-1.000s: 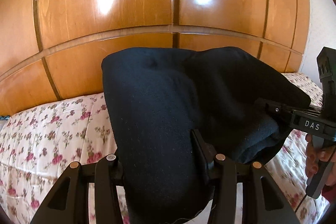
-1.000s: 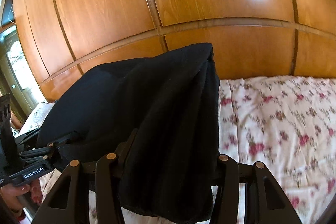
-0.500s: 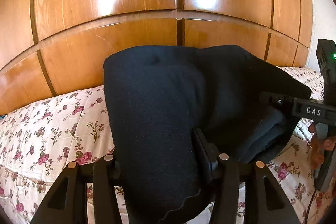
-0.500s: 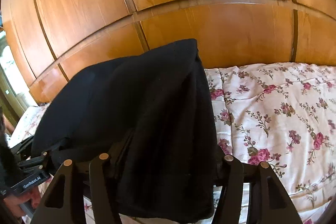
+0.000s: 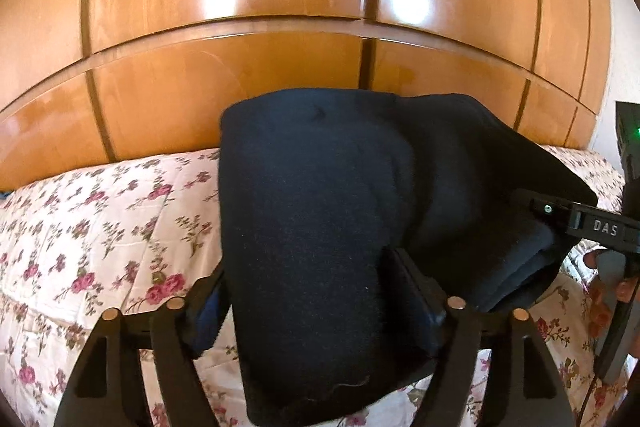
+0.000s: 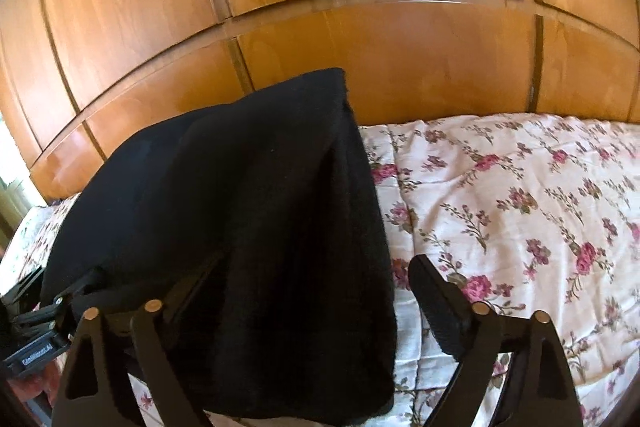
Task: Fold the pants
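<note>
The black pants point(image 5: 320, 227) hang as a folded bundle over the floral bedspread point(image 5: 100, 227). My left gripper point(image 5: 316, 291) is shut on the pants; the cloth fills the gap between its fingers and droops below them. In the right wrist view the pants point(image 6: 248, 227) drape over my right gripper's left finger, and the right finger point(image 6: 436, 303) stands apart from the cloth with bedspread showing in the gap. My right gripper point(image 6: 304, 291) is open. It also shows at the right edge of the left wrist view point(image 5: 560, 219), against the bundle.
A glossy wooden wardrobe point(image 5: 320, 7) rises behind the bed and fills the upper half of both views point(image 6: 360, 7). The floral bedspread point(image 6: 520, 207) stretches to the right. A hand point(image 5: 612, 279) holds the right gripper's handle.
Both grippers have lowered toward the bed with the pants. My right gripper's fingers have spread and its right finger has come off the cloth. The left stays shut.
</note>
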Action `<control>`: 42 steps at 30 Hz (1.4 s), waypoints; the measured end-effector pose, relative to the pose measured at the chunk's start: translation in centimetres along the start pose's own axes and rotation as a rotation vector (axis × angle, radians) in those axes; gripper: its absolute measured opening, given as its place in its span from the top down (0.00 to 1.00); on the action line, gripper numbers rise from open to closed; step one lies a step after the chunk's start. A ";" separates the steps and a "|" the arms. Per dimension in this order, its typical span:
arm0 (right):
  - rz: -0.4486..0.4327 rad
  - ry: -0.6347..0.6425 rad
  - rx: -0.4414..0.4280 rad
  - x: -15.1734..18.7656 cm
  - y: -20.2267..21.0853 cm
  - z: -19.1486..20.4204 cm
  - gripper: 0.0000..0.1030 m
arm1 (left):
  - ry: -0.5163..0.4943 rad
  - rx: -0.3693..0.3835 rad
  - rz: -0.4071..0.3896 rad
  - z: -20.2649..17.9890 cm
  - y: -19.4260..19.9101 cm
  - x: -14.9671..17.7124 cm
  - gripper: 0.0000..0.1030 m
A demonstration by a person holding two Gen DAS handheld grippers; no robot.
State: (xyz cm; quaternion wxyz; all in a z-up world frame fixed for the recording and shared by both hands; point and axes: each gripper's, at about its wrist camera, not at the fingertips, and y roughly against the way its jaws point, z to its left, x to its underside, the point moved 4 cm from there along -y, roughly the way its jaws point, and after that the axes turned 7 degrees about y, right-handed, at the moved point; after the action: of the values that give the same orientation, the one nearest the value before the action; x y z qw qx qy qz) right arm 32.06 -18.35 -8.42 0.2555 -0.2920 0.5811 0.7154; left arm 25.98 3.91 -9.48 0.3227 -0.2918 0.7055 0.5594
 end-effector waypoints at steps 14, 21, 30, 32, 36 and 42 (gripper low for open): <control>-0.081 -0.013 0.124 3.5 8.0 1.8 0.08 | 0.021 -0.062 -0.024 -0.3 6.8 4.1 0.24; -0.152 0.057 0.151 6.7 11.6 5.2 0.08 | 0.045 -0.176 -0.144 -0.5 11.1 5.4 0.24; -0.245 0.150 0.203 7.5 13.9 8.3 0.08 | -0.004 -0.251 -0.288 -1.8 15.1 6.5 0.24; -0.254 0.161 0.201 7.5 14.3 8.7 0.08 | -0.009 -0.245 -0.304 -2.1 15.8 6.6 0.24; -0.260 0.163 0.212 7.9 14.7 9.2 0.08 | -0.024 -0.208 -0.303 -2.8 16.4 6.8 0.24; -0.269 0.151 0.218 7.9 15.7 9.3 0.08 | -0.035 -0.194 -0.304 -3.5 17.3 6.8 0.24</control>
State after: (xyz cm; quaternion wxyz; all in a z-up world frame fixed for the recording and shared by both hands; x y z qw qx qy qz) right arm 14.32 -12.03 -1.90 0.3344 -0.3905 0.6285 0.5837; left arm 7.93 3.65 -3.84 0.3860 -0.4150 0.5906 0.5745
